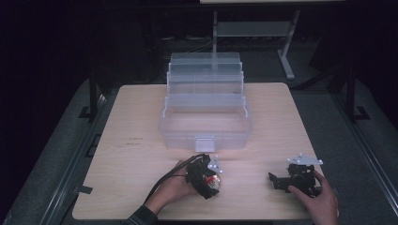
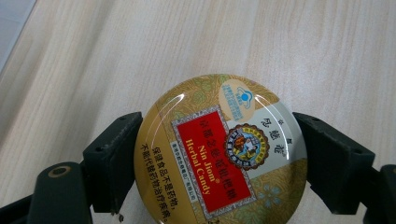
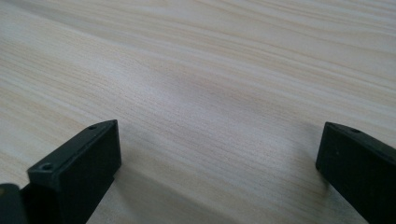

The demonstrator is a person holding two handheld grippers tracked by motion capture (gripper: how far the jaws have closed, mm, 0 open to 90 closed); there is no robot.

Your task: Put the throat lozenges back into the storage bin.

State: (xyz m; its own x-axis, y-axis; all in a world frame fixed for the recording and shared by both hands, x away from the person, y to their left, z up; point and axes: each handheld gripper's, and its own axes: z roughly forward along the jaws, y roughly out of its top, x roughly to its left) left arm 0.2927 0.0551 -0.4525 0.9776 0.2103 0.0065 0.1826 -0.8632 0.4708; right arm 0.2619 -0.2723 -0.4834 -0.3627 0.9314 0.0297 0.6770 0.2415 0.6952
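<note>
My left gripper [image 2: 219, 154] pinching a round gold-and-red herbal candy tin [image 2: 220, 154], on the pale wooden table [image 2: 93, 56]; my right gripper [image 3: 219, 158] spread wide, resting near the table's front edge

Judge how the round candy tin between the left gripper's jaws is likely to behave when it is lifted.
The candy tin looks rigid metal, so it should hold its shape. Its glossy lid and curved rim suggest it could slip between the left gripper's flat jaws. Set on edge, it would probably roll.
</note>
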